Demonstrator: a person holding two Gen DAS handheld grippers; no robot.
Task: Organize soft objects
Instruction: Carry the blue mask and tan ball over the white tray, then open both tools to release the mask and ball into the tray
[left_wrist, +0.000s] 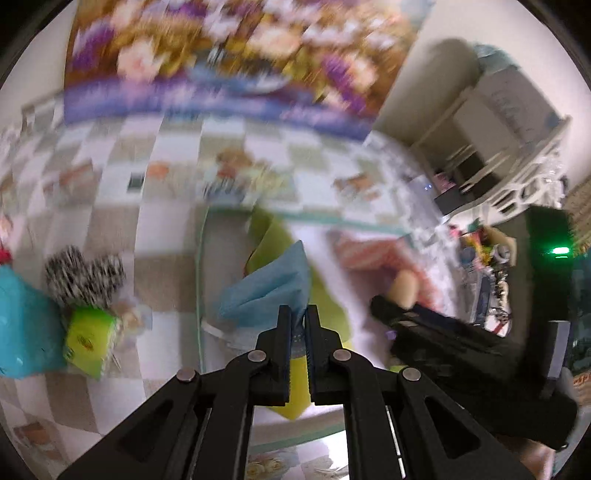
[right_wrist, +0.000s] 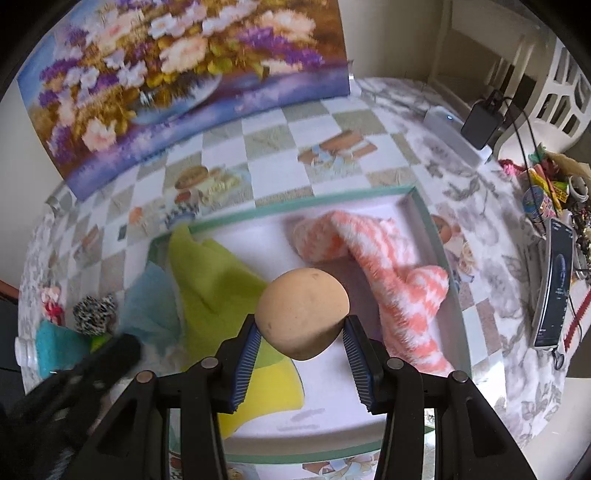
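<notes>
At the far left of the table, outside the tray (right_wrist: 436, 236), sit a teal cloth (right_wrist: 55, 347) and a black-and-white speckled pom-pom (right_wrist: 94, 314), not yet sorted. Next, the left gripper (left_wrist: 297, 314) has its fingers pressed together on a corner of the blue cloth (left_wrist: 266, 291), a thin, limp, weightless-looking sheet that hangs over the tray's left edge beside the green cloth (right_wrist: 207, 284); an edge pinch seems enough. Further right, the right gripper (right_wrist: 301, 334) holds the beige sponge (right_wrist: 303, 314) by its two sides above the tray's middle. It looks egg-shaped, matte, faintly marked, probably light and squashy. The fluffy orange-and-white sock (right_wrist: 388, 273) lies in the tray's right half.
</notes>
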